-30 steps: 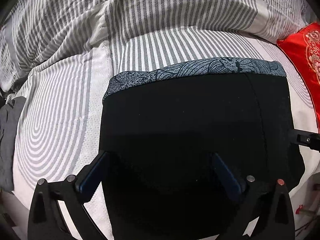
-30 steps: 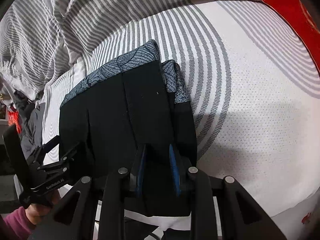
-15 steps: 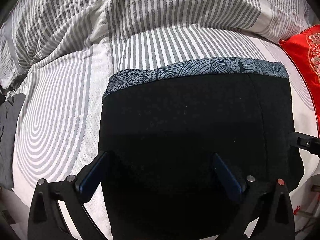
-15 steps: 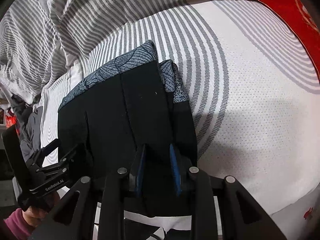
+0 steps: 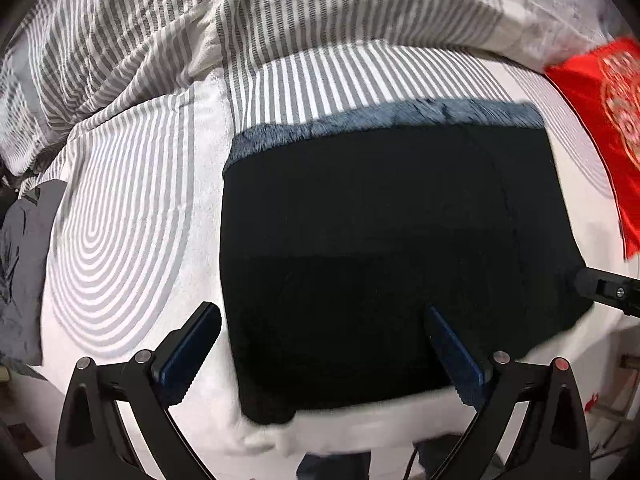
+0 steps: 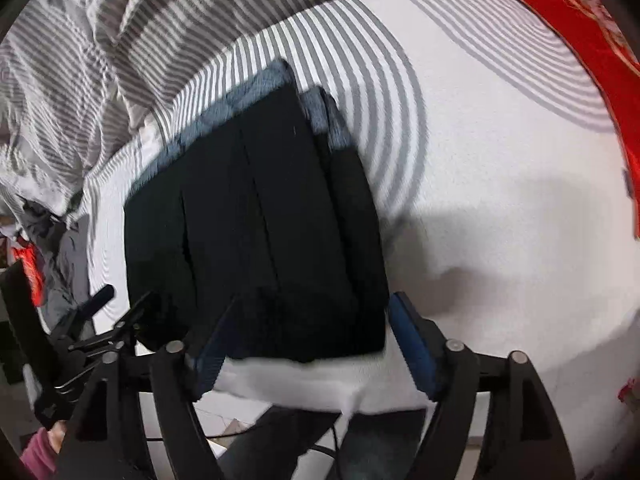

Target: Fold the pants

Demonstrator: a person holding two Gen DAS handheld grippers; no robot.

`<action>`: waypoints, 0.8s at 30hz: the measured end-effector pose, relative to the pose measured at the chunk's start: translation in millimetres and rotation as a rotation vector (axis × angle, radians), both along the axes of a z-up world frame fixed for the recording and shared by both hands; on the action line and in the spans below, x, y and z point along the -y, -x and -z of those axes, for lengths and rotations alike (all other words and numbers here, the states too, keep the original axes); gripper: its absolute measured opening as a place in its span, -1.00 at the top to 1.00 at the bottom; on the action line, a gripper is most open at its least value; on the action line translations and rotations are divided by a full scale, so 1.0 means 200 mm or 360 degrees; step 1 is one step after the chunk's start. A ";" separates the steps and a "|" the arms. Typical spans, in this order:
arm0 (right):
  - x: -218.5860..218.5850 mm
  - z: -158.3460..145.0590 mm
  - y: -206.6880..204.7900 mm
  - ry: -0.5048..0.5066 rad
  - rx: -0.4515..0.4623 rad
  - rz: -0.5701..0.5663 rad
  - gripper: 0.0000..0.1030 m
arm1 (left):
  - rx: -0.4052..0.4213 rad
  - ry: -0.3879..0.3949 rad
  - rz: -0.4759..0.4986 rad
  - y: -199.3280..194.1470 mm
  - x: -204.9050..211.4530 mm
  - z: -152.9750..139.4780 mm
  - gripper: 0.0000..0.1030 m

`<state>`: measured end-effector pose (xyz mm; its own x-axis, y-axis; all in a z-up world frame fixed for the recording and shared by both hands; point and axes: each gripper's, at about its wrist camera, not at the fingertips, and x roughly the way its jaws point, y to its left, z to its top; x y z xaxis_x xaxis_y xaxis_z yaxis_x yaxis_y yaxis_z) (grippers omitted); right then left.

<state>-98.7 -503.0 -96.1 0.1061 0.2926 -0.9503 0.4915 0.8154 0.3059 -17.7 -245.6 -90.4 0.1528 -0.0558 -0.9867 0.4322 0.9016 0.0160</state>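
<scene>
The bed (image 5: 120, 240) with a white sheet of grey curved stripes fills both views, and a striped grey blanket (image 5: 280, 20) lies bunched along its far side. The folded black pants (image 5: 380, 248) lie flat on the sheet near the front edge of the bed, their blue patterned waistband (image 5: 380, 120) on the far side. A red cushion (image 5: 600, 128) is at the right. The left gripper (image 5: 320, 344) hangs over the near part of the pants with its fingers wide apart, holding nothing. The right gripper (image 6: 308, 332) is opening; the near corner of the pants lies between its fingers, not pressed.
</scene>
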 end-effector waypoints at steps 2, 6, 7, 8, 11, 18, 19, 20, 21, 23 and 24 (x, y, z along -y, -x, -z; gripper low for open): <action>-0.04 -0.04 0.06 0.0021 -0.0026 -0.0002 -0.55 | -0.0012 -0.0006 0.0028 0.06 -0.02 -0.04 -0.98; -0.14 -0.11 0.13 0.0050 -0.0053 -0.0032 -0.56 | -0.0032 -0.0021 0.0061 0.14 -0.04 -0.11 -0.98; -0.16 -0.12 0.13 0.0063 -0.0056 -0.0047 -0.56 | -0.0036 -0.0025 0.0060 0.15 -0.05 -0.13 -0.98; -0.19 -0.15 0.14 0.0090 -0.0055 -0.0067 -0.56 | -0.0044 -0.0033 0.0057 0.16 -0.05 -0.14 -0.98; -0.24 -0.22 0.14 0.0153 -0.0037 -0.0104 -0.57 | -0.0064 -0.0041 0.0027 0.17 -0.07 -0.20 -0.98; -0.36 -0.40 0.08 0.0287 0.0020 -0.0184 -0.60 | -0.0032 0.0002 -0.0046 0.20 -0.14 -0.33 -0.98; -0.37 -0.41 0.06 0.0300 0.0025 -0.0198 -0.60 | -0.0028 -0.0005 -0.0045 0.21 -0.15 -0.34 -0.98; -0.39 -0.43 0.06 0.0312 0.0033 -0.0217 -0.61 | -0.0026 -0.0008 -0.0042 0.21 -0.15 -0.34 -0.98; -0.40 -0.44 0.05 0.0318 0.0035 -0.0226 -0.61 | -0.0026 -0.0010 -0.0041 0.21 -0.15 -0.35 -0.98; -0.43 -0.46 0.05 0.0334 0.0026 -0.0241 -0.61 | -0.0024 -0.0006 -0.0047 0.22 -0.16 -0.37 -0.98; -0.44 -0.47 0.04 0.0339 0.0022 -0.0246 -0.61 | -0.0021 0.0001 -0.0052 0.22 -0.17 -0.38 -0.98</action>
